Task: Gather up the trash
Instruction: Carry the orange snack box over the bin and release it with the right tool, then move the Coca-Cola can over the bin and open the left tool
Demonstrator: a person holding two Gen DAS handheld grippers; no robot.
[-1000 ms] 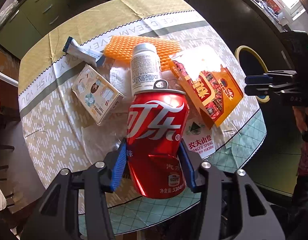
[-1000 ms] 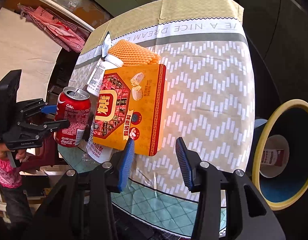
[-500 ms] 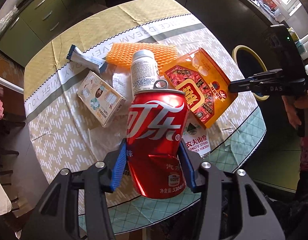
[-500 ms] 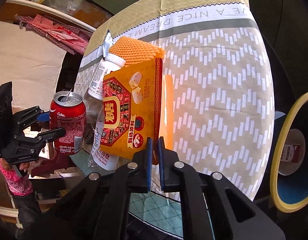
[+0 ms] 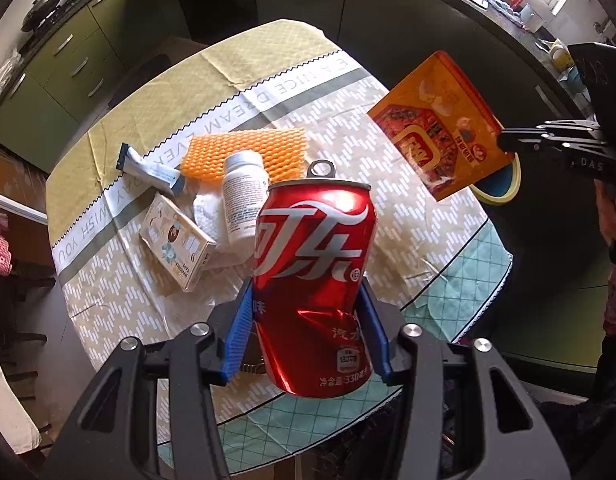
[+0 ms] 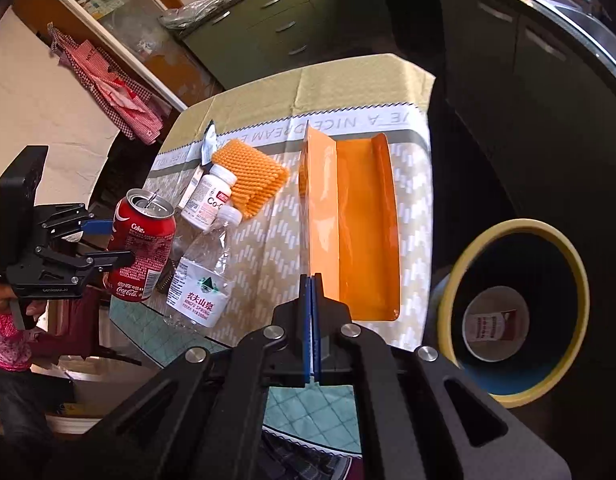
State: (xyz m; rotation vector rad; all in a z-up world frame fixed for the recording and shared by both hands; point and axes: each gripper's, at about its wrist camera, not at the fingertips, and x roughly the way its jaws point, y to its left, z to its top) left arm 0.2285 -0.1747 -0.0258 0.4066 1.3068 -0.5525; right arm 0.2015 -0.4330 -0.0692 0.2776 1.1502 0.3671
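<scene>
Holding two pieces of trash at once, we were partway through the clearing. Our left gripper [image 5: 308, 332] was clamped on a dented red Coca-Cola can [image 5: 314, 276], its blue pads pressed to both sides of the can's lower half, and the can hung clear of the table [image 5: 440, 236]. Our right gripper [image 6: 311, 328] was pinched fully together on the edge of an orange snack box [image 6: 354, 224], flattened and open, which also hung in the air above the tablecloth, near the table's edge on the bin's side.

Beside the table stood the yellow-rimmed trash bin [image 6: 580, 280], and inside it we could see a paper cup [image 6: 494, 326] at the bottom, so by our reckoning at least one piece was already in. Neither held item had reached the bin; the box was the nearer of the two.

Left on the table were a crushed clear water bottle [image 6: 202, 276], a white pill bottle [image 5: 244, 200], an orange foam fruit net [image 5: 248, 152], a small printed carton [image 5: 176, 244], a blue-and-white wrapper [image 5: 150, 170] and a crumpled white tissue [image 5: 208, 212]. We judged the job to be in its early half: two drops pending and about six items to fetch.
</scene>
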